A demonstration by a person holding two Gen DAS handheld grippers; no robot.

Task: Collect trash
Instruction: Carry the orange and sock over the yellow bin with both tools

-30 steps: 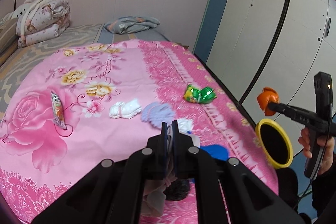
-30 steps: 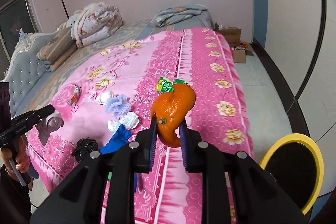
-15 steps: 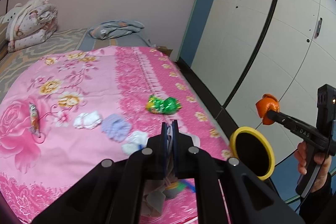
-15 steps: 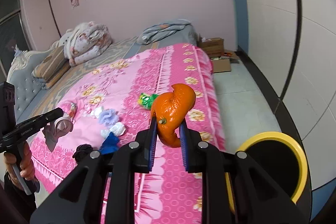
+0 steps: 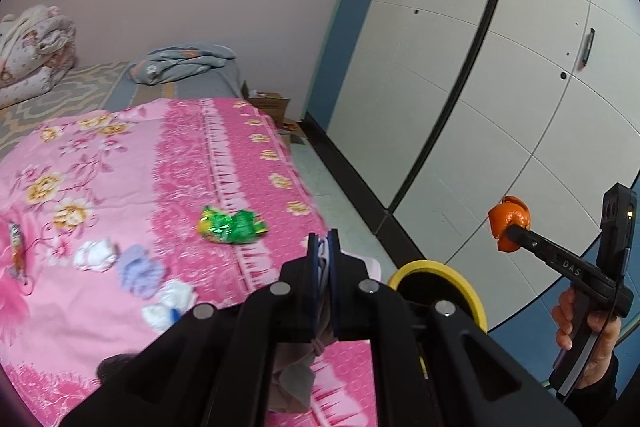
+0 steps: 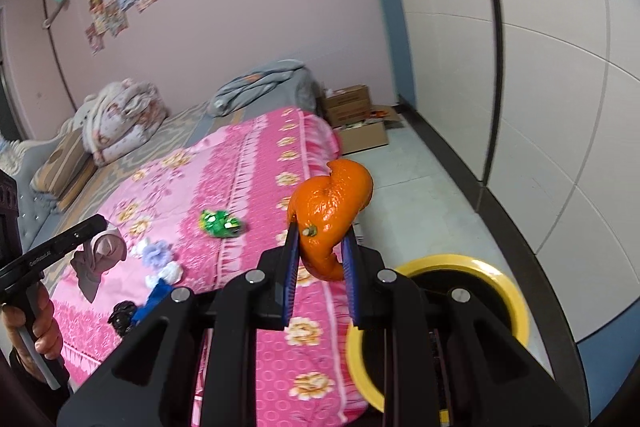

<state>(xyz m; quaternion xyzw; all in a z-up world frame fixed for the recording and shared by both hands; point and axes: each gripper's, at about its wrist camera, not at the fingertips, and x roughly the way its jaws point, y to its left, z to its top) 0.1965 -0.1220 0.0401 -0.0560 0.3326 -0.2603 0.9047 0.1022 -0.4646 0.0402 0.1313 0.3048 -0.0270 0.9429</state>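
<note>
My left gripper point(image 5: 325, 247) is shut on a crumpled greyish-pink tissue point(image 6: 98, 259), held above the bed's edge beside the yellow-rimmed bin point(image 5: 460, 285). My right gripper point(image 6: 322, 247) is shut on an orange peel point(image 6: 330, 215), held in the air above the bin point(image 6: 508, 301); the peel also shows in the left wrist view point(image 5: 510, 223). On the pink floral blanket point(image 5: 120, 167) lie a green wrapper point(image 5: 232, 225), white tissues point(image 5: 96, 255), a lilac tissue point(image 5: 140, 269) and a snack wrapper point(image 5: 16, 253).
A black wad point(image 6: 124, 313) and a blue scrap point(image 6: 154, 297) lie near the blanket's front edge. Cardboard boxes point(image 6: 352, 111) stand on the floor past the bed. White cupboard doors point(image 5: 520, 67) line the right side. Folded quilts point(image 6: 120, 119) lie at the bed's head.
Both grippers have swung right, away from the bed and toward the bin, each still holding its piece. The bin now sits closer to the middle of both views.
</note>
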